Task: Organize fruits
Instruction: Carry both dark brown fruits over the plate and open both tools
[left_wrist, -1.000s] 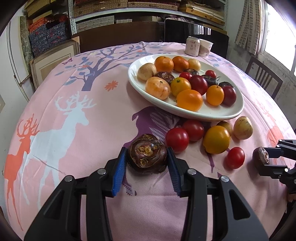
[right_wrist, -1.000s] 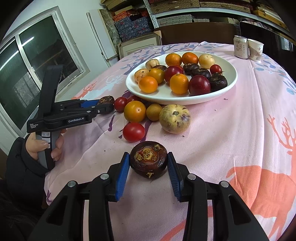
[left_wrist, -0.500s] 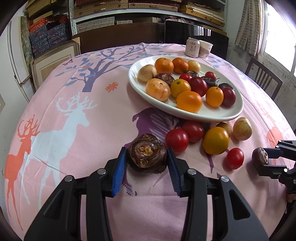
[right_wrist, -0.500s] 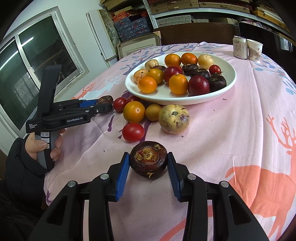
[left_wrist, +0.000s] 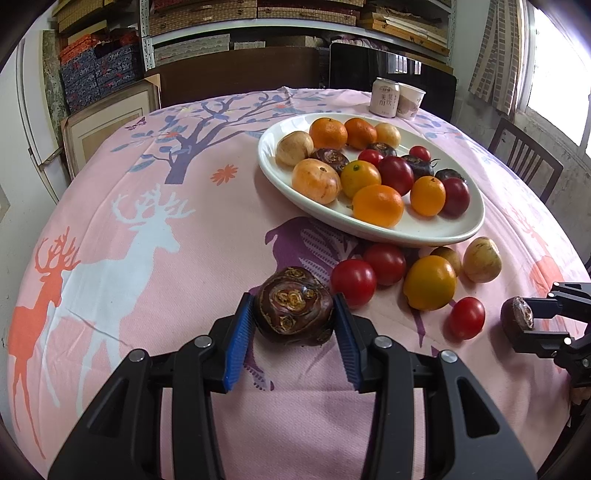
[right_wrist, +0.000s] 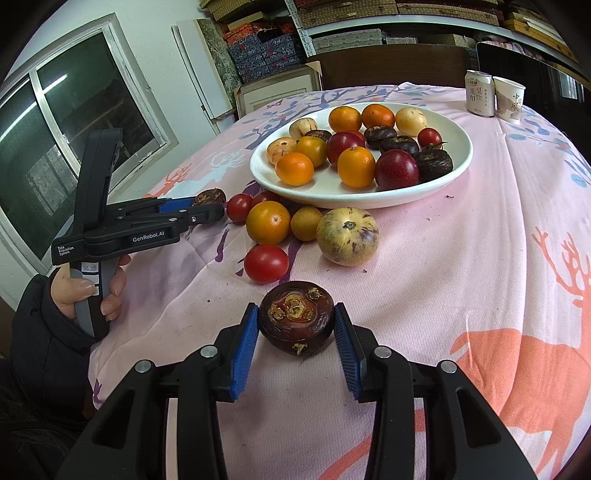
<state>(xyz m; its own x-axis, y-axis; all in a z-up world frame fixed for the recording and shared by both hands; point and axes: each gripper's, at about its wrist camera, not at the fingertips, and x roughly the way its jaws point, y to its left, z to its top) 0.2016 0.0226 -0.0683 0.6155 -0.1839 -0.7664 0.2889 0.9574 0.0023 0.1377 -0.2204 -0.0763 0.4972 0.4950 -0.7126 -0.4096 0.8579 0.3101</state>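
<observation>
Left chestnut: your left gripper (left_wrist: 293, 325) is clamped on a dark brown water chestnut (left_wrist: 294, 306), blue pads (left_wrist: 239, 341) on its two sides, low over the pink cloth of the surface (left_wrist: 147, 258), short of the plate.
Feel: judged light, hard-shelled and glossy, so it may slip or roll in the pads; squeeze across the widest girth, not over the knobbly bud crown.
Left hand pose: gripper tilted down and forward toward the white plate (left_wrist: 443, 232); hand (right_wrist: 86, 291) wraps the handle, dark sleeve below.
Loose fruit: red tomatoes (left_wrist: 353, 282), an orange (left_wrist: 429, 282) and a pale melon-like fruit (right_wrist: 347, 236) lie on the cloth just beside the plate's near rim; judged softer, so go gently there.
Plate: already carries oranges, dark red fruit and more chestnuts; free space at the near side.
Right chestnut: your right gripper (right_wrist: 295, 328) grips a second water chestnut (right_wrist: 296, 315), crown up, same side-to-side hold, just past the nearest tomato.
Right hand pose: tilted down likewise, aimed at the plate; the hand itself is out of view.
</observation>
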